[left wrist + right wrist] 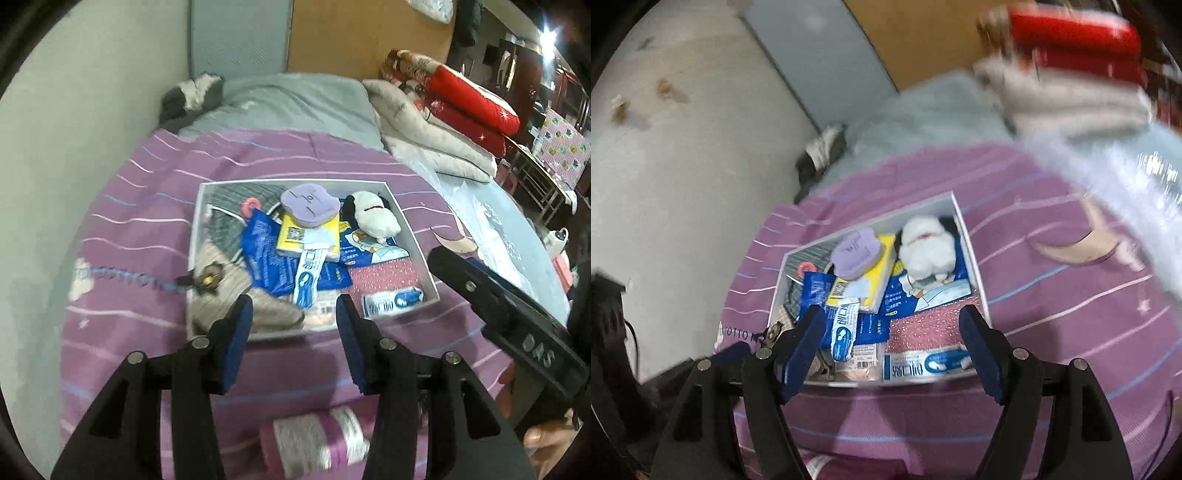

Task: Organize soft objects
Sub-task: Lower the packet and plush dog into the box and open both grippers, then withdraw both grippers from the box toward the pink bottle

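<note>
Both hand-held grippers, the left (293, 321) and the right (894, 343), are wide open and empty; the white box (410, 221) of soft things lies straight ahead of both, about equally near.

The right gripper (892, 349) hangs wide open over a white box (967, 236) on a purple striped blanket (1052, 314). Inside the box sit a white plush dog (925, 249), a purple sponge (854, 255), a yellow packet (877, 282) and blue packets (925, 301).
</note>
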